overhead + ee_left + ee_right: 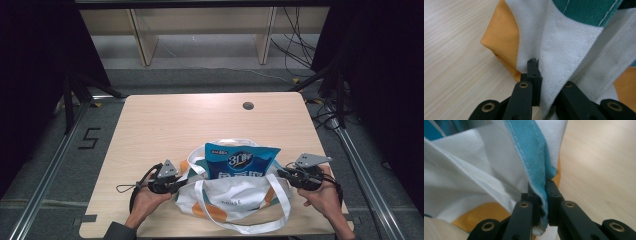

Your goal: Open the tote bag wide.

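From the high view we see a white tote bag (235,197) with orange and teal patches lying near the front edge of the wooden table (165,125). A blue snack packet (241,162) stands in its mouth, leaning toward the far side. The left hand-held gripper (181,184) meets the bag's left edge and the right hand-held gripper (281,172) its right edge, each carried by a hand (146,201) that enters from below.

In the left gripper view we find the left hand-held gripper (537,72) clamped on a white fold of the tote bag (564,45), with an orange corner resting on the table (454,62) just beside it.

In the right gripper view the right hand-held gripper (543,192) pinches the bag's light blue hem (534,160), its jaws closed tightly on the cloth, with white fabric to the left and bare table (604,170) to the right.
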